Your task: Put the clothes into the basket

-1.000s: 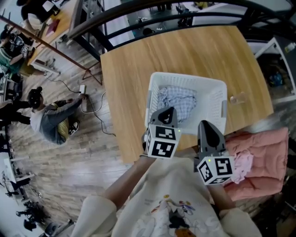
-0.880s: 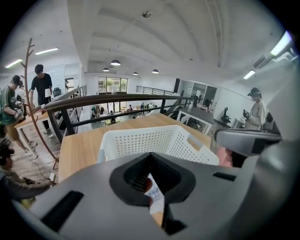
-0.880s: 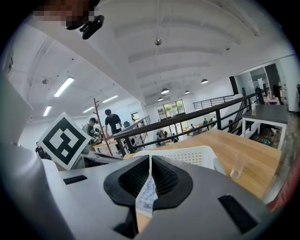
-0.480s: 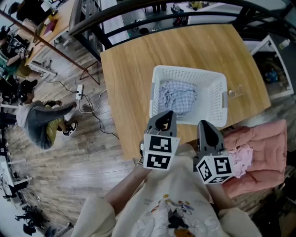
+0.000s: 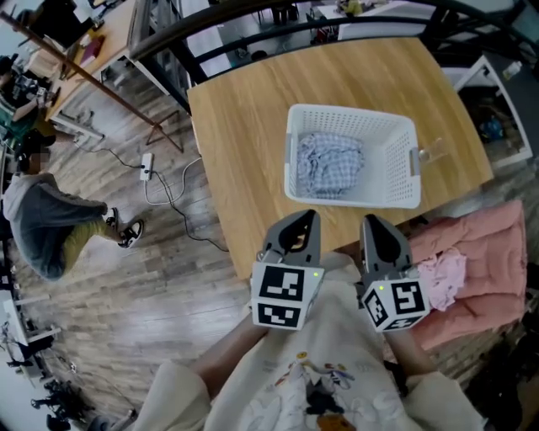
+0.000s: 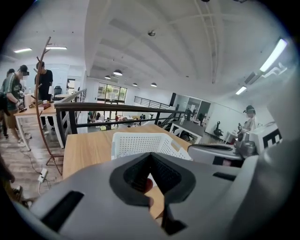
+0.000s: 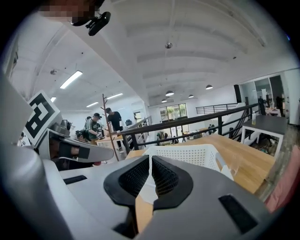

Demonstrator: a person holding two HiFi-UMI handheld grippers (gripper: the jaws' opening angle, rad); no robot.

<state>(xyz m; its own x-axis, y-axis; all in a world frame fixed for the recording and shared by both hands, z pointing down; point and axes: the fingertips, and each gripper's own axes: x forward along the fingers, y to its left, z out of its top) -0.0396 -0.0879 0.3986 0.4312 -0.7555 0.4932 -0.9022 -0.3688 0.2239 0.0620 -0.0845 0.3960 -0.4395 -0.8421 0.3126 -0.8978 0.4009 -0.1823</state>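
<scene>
A white slatted basket [image 5: 396, 160] stands on the wooden table [image 5: 244, 143] with a blue-and-white checked cloth [image 5: 327, 164] lying inside. More clothes, light pink [image 5: 442, 276], lie on a pink padded seat [image 5: 488, 252] to my right. My left gripper [image 5: 299, 222] and right gripper [image 5: 376, 224] hover side by side at the table's near edge, short of the basket, both shut with nothing in them. In the left gripper view the basket [image 6: 140, 140] shows beyond the shut jaws. The right gripper view shows the basket [image 7: 187, 152] likewise.
A small clear object [image 5: 434, 152] sits on the table right of the basket. A dark railing [image 5: 253, 21] runs behind the table. A cable and power strip [image 5: 147, 168] lie on the wooden floor at left, where a person [image 5: 50, 227] bends over.
Both grippers have drawn back from the basket toward my body, still shut and empty. The person on the floor at left has shifted position.
</scene>
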